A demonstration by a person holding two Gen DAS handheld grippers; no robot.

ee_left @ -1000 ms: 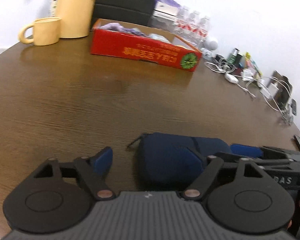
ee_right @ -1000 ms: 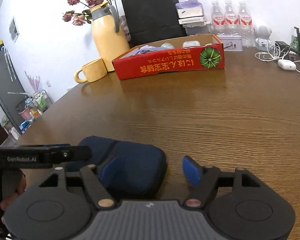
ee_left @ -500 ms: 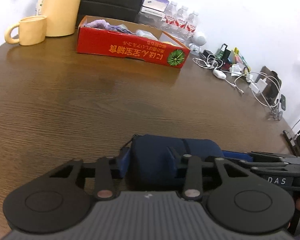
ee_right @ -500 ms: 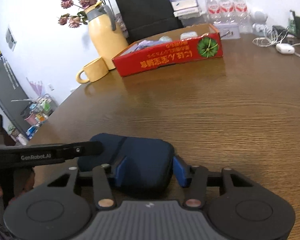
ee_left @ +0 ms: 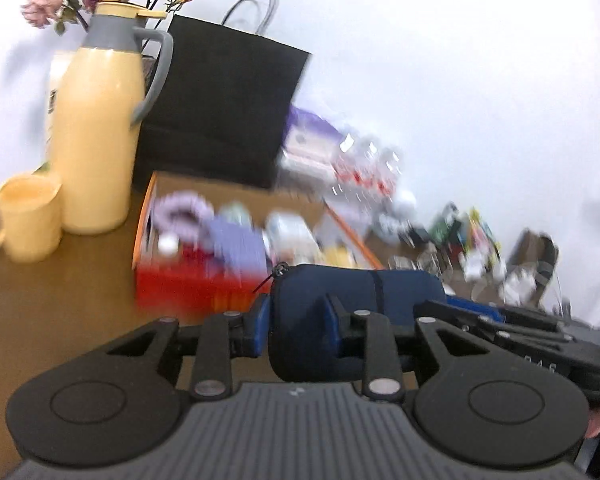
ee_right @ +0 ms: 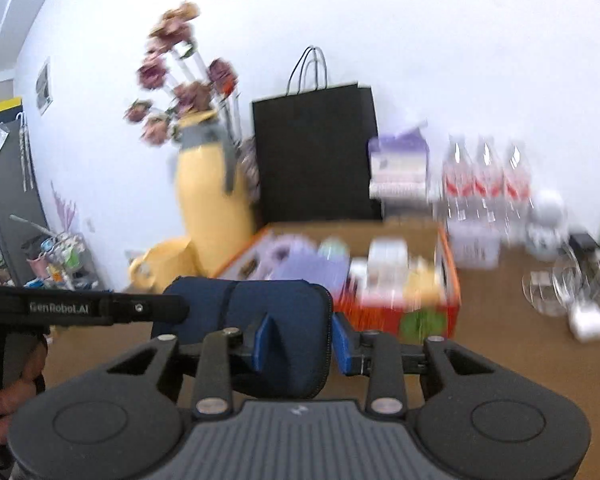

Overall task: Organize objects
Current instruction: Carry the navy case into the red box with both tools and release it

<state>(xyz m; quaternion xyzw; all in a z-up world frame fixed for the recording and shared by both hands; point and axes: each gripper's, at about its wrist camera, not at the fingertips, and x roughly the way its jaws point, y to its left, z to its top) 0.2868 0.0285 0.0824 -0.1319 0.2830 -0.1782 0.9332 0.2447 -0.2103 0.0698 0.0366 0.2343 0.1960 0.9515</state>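
Each gripper (ee_left: 296, 330) is built of black linkage arms with two round discs, silver pivot screws and a grey ribbed housing at 6 o'clock. Blue pads (ee_right: 263, 340) are fitted on the fingers. White "GenRobot.AI" lettering is seen on the left gripper (ee_right: 100, 309) at 9 o'clock.

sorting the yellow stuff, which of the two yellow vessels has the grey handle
The tall yellow jug, standing behind the mug. The short mug's handle is yellow like its body.
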